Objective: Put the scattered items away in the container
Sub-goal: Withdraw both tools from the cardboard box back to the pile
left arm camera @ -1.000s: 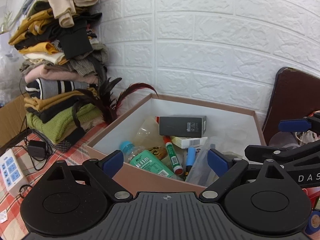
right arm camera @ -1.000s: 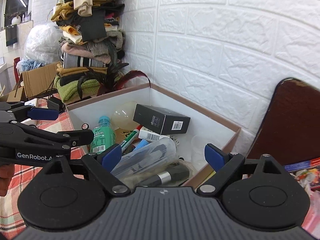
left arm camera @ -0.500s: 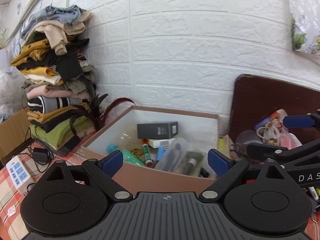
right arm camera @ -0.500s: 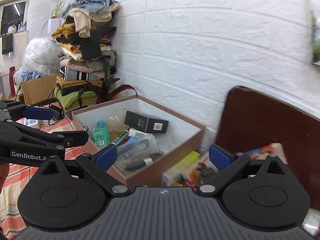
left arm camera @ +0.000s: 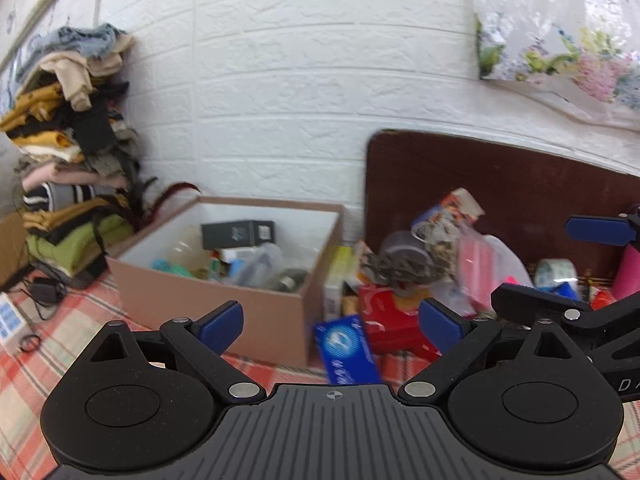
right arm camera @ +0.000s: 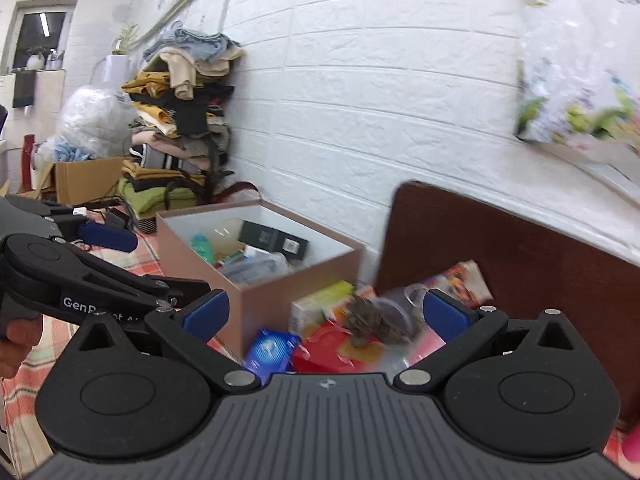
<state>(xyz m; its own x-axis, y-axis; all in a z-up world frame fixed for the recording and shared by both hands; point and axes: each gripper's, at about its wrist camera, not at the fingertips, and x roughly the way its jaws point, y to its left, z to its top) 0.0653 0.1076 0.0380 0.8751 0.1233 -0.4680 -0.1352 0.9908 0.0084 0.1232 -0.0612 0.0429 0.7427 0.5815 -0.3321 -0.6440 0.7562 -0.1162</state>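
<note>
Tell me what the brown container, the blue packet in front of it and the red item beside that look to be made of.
Container: likely cardboard, matte brown outside, white inside, with straight folded edges. Blue packet: probably glossy printed card or plastic film; blur leaves it open. Red item: apparently shiny plastic, judging by its highlights.

I pull both grippers back and swing them right: the box [left arm camera: 208,300] that filled each view a second ago now sits smaller and off to the left. The pile of loose items [left arm camera: 404,280] beside it comes into sight, with a blue packet [left arm camera: 346,346] between my left gripper's [left arm camera: 331,322] spread fingers.
</note>
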